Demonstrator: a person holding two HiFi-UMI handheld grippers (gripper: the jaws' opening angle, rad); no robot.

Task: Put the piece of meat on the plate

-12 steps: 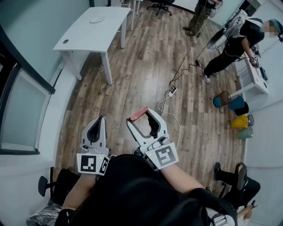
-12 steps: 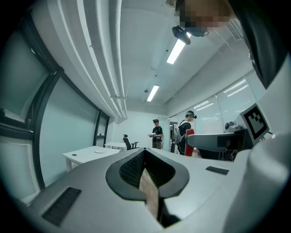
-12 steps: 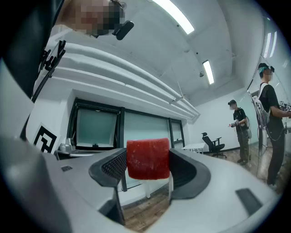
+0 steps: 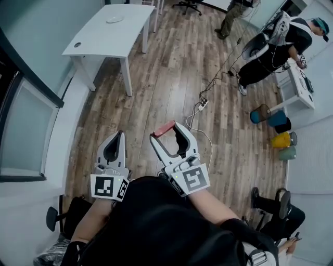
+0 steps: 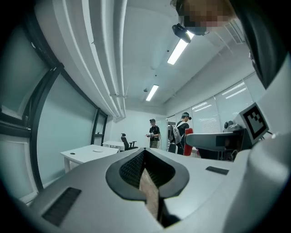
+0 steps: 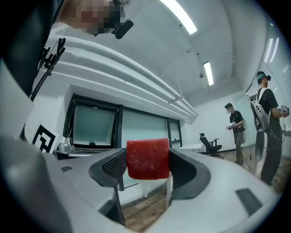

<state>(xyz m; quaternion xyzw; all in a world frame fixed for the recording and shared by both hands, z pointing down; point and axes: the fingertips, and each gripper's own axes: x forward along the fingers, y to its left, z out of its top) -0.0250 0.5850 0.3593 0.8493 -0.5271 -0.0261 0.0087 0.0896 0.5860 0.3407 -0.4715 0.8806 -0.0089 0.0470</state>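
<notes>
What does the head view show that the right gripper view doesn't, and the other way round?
Head view only: coloured bins and a cable trailing across the floor. Right gripper view only: ceiling lights and white pipes overhead. Both: the red meat clamped in the right gripper, the wooden floor and people standing in the room.

Our head camera looks steeply down past the left gripper (image 4: 120, 135) and right gripper (image 4: 167, 131) onto the wood floor (image 4: 171, 78). Our gripper cameras sit close behind their jaws, facing level across the room; all views share the office chair (image 4: 190, 6).
</notes>
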